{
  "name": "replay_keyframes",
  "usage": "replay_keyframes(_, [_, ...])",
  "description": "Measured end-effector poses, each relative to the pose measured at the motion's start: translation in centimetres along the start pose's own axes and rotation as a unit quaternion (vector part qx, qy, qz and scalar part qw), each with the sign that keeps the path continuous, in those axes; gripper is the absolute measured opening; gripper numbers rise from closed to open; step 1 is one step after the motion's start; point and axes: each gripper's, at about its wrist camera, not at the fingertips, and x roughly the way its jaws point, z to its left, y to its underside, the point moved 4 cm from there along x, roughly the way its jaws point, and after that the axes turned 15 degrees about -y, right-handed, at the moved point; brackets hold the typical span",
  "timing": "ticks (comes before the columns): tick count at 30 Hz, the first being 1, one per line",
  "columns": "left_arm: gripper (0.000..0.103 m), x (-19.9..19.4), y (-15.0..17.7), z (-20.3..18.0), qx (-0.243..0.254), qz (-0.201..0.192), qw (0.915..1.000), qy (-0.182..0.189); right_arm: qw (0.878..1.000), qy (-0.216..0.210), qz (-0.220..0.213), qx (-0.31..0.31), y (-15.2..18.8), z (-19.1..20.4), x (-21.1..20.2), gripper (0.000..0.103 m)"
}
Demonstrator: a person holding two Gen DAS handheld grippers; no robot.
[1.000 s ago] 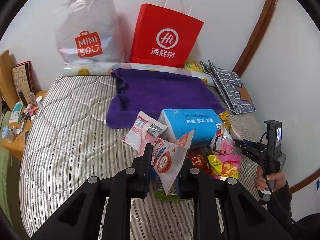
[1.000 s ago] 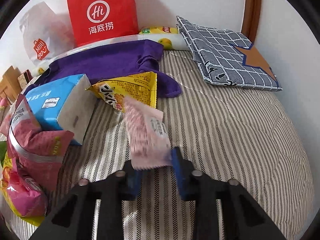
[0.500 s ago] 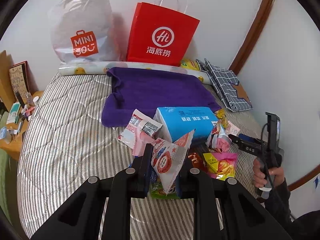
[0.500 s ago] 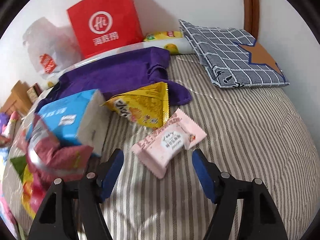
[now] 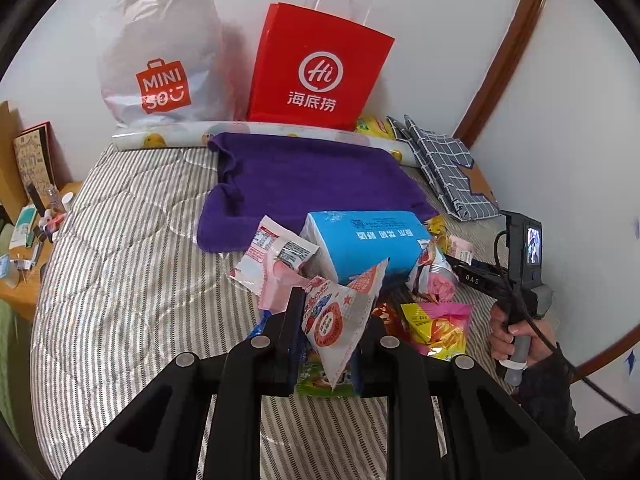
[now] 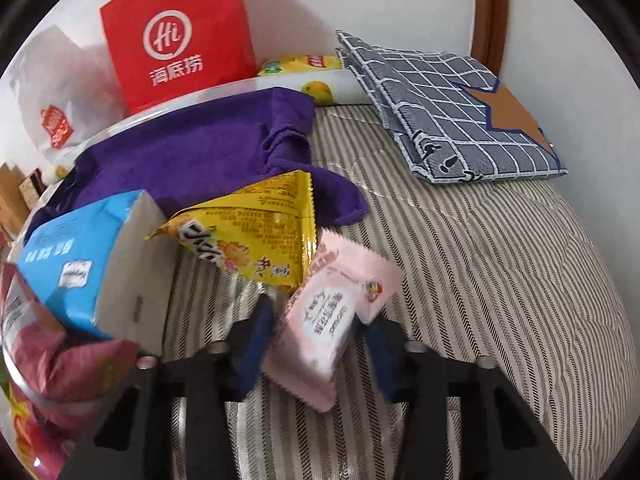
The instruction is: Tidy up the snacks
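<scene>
The left claw (image 5: 326, 332) is clenched on a white snack packet (image 5: 340, 320) with a red round label, held up above the striped bed (image 5: 120, 280) in front of the snack pile. Just behind it stand a blue tissue pack (image 5: 364, 240) and a pink-and-white packet (image 5: 272, 260), with a yellow-and-pink bag (image 5: 436, 328) to the right, all below a purple towel (image 5: 312, 172). The right claw (image 6: 316, 336) is closing around a pink wrapped snack (image 6: 332, 316) lying on the bed; its blue pads flank the pack without clearly pressing it yet. A yellow snack bag (image 6: 256, 232) leans just behind the pink one, touching the tissue pack. A red paper bag (image 5: 320, 72) stands at the wall.
</scene>
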Motion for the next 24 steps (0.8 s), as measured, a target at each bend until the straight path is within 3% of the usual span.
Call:
replay_keyframes(7, [0.020, -0.3, -0.2, -0.7, 0.005, -0.007, 0.9999, 0.013, 1.000, 0.000, -0.001, 0.010, 1.4, -0.6, -2.7, 0.035])
replay_keyframes(13, [0.020, -0.6, -0.7, -1.8, 0.009, -0.011, 0.9993, 0.035, 0.999, -0.006, -0.028, 0.015, 1.7, 0.7, -6.7, 0.035])
replay_keyframes(24, [0.020, -0.5, -2.1, -3.0, 0.012, -0.012, 0.9986, 0.051, 0.995, -0.046, -0.065, -0.053, -0.2, 7.4, -10.9, 0.035])
